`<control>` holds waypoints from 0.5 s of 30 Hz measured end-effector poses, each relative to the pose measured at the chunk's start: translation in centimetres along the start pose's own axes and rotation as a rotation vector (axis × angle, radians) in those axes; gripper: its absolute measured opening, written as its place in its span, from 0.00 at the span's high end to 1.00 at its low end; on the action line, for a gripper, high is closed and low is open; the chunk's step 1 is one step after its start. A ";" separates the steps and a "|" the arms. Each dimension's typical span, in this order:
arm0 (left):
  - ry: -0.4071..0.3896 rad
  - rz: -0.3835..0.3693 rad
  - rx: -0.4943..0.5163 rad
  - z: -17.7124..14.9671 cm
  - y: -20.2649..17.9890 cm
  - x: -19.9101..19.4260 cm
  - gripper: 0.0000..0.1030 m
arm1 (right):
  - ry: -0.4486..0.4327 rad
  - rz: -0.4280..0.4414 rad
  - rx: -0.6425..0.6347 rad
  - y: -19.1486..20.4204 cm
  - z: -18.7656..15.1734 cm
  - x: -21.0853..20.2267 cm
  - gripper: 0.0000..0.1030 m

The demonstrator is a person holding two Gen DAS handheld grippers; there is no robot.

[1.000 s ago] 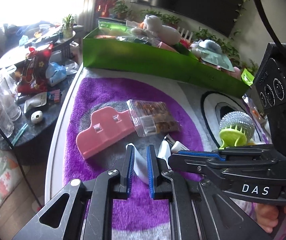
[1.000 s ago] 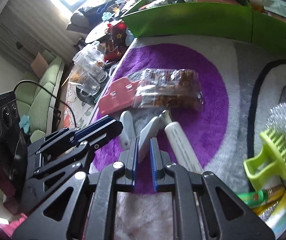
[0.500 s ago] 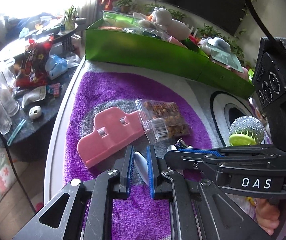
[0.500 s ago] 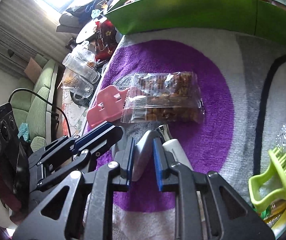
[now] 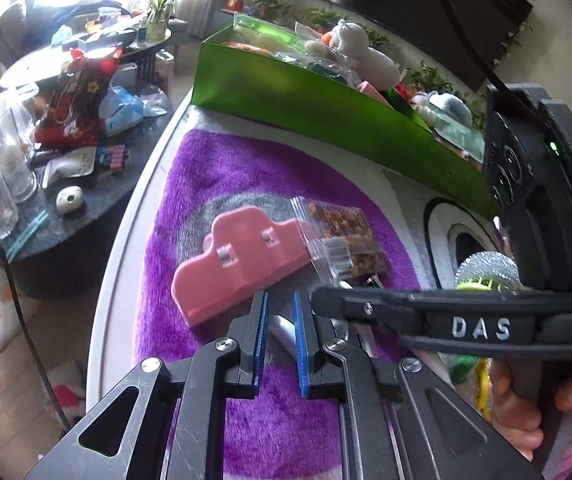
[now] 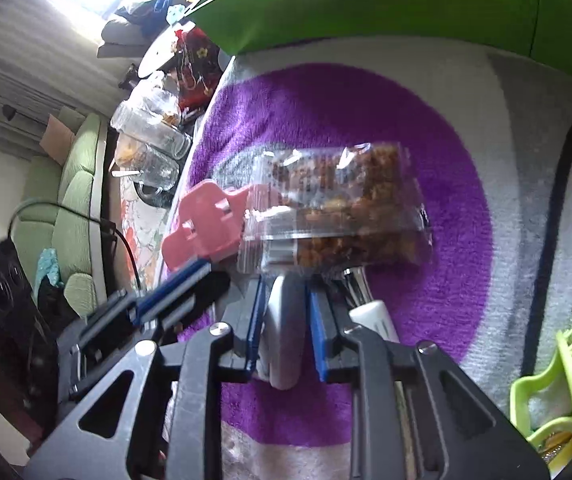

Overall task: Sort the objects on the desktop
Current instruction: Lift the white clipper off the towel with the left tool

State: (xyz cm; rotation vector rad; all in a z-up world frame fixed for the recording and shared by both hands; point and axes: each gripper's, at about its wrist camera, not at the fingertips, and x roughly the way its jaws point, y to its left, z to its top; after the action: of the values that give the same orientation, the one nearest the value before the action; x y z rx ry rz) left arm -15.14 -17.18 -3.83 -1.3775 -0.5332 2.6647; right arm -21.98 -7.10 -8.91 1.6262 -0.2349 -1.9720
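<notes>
The right tongs (image 6: 284, 322) clamp a grey-white plastic handle (image 6: 284, 344) over the purple plush mat (image 6: 426, 120). The left tongs (image 5: 278, 330), parted, straddle its white end. A clear snack packet (image 6: 334, 216) and pink plastic clip (image 5: 238, 268) crowd just ahead.

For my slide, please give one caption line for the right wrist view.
Right hand-held gripper closing around a grey-white handle, beside a snack packet and pink clip on a purple rug.
</notes>
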 end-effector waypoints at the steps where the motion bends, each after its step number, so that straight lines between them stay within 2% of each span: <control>1: 0.000 -0.002 0.001 -0.2 0.0 -0.1 0.90 | -0.003 -0.003 -0.012 0.1 -0.2 0.0 0.77; 2: 0.000 -0.009 -0.002 -0.4 0.0 -0.2 0.90 | -0.008 -0.011 -0.038 0.4 -0.4 -0.1 0.78; 3: 0.006 -0.016 -0.004 -0.5 -0.1 -0.3 0.90 | -0.012 -0.011 -0.054 0.6 -0.6 -0.1 0.83; 7: 0.014 -0.031 -0.013 -0.9 0.0 -0.8 0.90 | -0.030 -0.020 -0.092 1.2 -1.3 -0.6 0.83; 10: 0.012 -0.059 -0.010 -1.3 -0.3 -1.5 0.90 | -0.082 -0.014 -0.135 1.6 -2.4 -2.1 0.83; 15: 0.018 -0.090 0.034 -2.3 -1.6 -2.6 0.90 | -0.145 -0.073 -0.256 2.7 -5.5 -4.0 0.82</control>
State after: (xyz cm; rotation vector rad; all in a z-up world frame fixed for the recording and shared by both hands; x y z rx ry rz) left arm -11.90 -15.68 -2.50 -1.3343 -0.5317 2.5760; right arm -15.52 -6.07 -5.59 1.3496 0.0235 -2.0816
